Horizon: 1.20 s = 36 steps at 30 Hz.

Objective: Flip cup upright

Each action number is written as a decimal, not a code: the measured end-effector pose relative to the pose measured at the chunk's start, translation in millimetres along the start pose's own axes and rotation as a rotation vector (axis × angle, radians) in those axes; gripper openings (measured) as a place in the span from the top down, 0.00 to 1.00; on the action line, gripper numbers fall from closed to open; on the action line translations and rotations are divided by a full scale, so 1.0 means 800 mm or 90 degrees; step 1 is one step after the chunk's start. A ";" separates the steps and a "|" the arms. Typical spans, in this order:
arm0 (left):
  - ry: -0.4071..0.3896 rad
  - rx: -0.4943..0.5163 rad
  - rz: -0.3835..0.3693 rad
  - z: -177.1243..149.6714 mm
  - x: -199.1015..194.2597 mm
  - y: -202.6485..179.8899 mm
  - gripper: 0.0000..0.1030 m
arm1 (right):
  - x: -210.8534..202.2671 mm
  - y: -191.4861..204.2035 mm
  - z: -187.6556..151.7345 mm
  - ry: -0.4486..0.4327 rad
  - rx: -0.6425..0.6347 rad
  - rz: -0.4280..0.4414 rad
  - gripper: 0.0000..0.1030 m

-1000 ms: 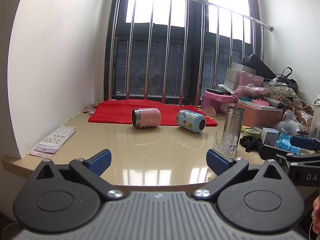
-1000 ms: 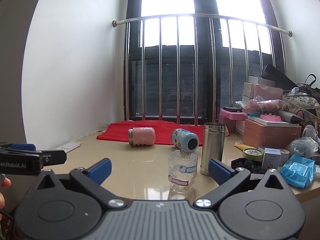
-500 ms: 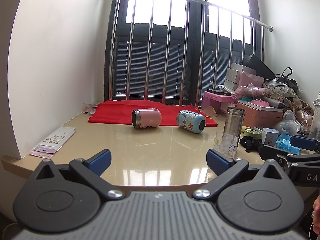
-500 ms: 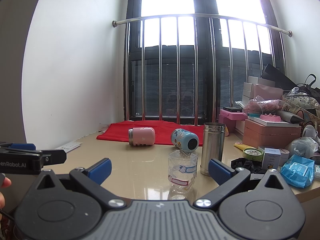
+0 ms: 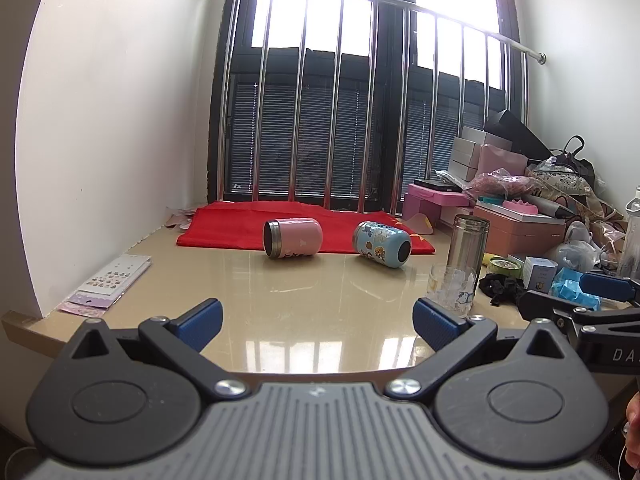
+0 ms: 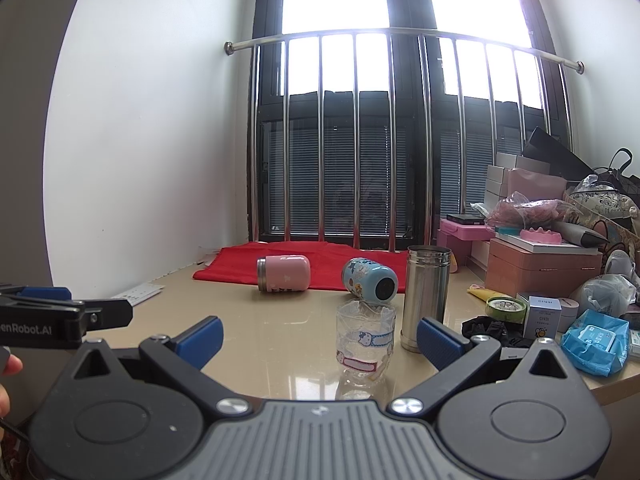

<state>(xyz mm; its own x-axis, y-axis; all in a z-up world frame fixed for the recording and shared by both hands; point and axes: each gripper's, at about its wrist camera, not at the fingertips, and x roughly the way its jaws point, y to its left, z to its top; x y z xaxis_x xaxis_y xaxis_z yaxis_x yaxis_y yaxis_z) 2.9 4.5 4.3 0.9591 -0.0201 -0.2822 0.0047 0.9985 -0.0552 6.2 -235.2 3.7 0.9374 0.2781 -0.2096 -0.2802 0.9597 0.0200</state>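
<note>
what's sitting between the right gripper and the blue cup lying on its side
In the right wrist view, a clear plastic cup stands between the right gripper and the blue cup; the steel flask stands just right of that line.

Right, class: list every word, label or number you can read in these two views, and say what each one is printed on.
"enRobot.AI", cut off at the frame edge: on the left hand-held gripper in the right wrist view.
"DA", cut off: on the right hand-held gripper in the left wrist view.
Print on the small white box, sticker sheet and clear cup labels: too small to read.

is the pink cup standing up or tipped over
Tipped over: the pink cup lies on its side by the red cloth, its metal rim facing left.
</note>
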 end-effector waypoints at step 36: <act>0.003 0.014 0.002 0.031 0.057 0.030 0.00 | 0.055 0.009 0.031 0.009 -0.008 0.004 0.00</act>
<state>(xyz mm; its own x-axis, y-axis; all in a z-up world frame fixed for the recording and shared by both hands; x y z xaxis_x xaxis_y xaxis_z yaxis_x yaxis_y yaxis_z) 53.4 28.8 13.7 0.9579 -0.0173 -0.2865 0.0081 0.9994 -0.0330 50.6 -215.3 18.5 0.9326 0.2837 -0.2232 -0.2891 0.9573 0.0089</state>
